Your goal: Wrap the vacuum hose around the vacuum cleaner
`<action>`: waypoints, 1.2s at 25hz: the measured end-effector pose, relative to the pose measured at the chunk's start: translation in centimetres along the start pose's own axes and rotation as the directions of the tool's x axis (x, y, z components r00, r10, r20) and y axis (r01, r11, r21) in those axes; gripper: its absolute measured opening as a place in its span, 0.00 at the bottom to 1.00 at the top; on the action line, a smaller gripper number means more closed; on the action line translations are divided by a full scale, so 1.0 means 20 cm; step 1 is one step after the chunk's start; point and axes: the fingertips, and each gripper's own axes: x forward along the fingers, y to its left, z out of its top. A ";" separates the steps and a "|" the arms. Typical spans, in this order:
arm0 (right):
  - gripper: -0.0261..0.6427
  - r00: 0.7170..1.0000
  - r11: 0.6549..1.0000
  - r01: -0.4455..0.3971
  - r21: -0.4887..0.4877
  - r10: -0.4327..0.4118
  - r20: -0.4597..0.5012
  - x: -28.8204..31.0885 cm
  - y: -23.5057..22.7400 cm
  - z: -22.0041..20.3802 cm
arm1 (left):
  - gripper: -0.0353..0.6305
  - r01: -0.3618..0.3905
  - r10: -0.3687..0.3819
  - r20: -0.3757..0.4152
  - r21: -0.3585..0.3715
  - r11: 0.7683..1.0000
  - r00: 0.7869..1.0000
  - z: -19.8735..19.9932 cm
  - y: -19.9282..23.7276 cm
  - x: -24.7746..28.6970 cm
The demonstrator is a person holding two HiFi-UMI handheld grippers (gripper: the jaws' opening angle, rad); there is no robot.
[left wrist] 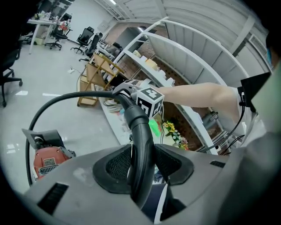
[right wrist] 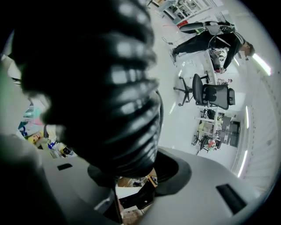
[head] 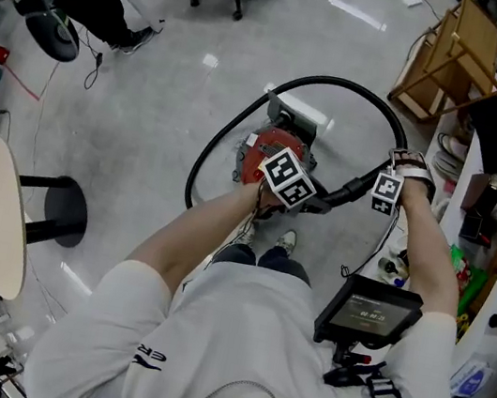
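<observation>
On the pale glossy floor (head: 155, 81) before the person sits the red and grey canister vacuum cleaner (head: 259, 152), its black ribbed hose (head: 344, 86) arching in one loop behind it. The left gripper (left wrist: 140, 167) is clamped on the hose's smooth rigid end, and the right gripper (right wrist: 127, 171) pinches the ribbed part just beyond. To do this well, both should likely hold firm and lay the slack low round the body, unkinked. Count: one vacuum, one hose, two grippers.

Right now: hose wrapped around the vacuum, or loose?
Loose. The hose arcs in a wide loop over the floor, not snug against the vacuum cleaner.
</observation>
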 end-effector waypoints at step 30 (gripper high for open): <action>0.31 0.917 0.888 -0.322 0.330 0.379 -0.127 -0.59 1.32 -0.24 | 0.29 0.228 -0.210 -0.187 0.081 0.970 0.960 -0.51 -0.55 0.42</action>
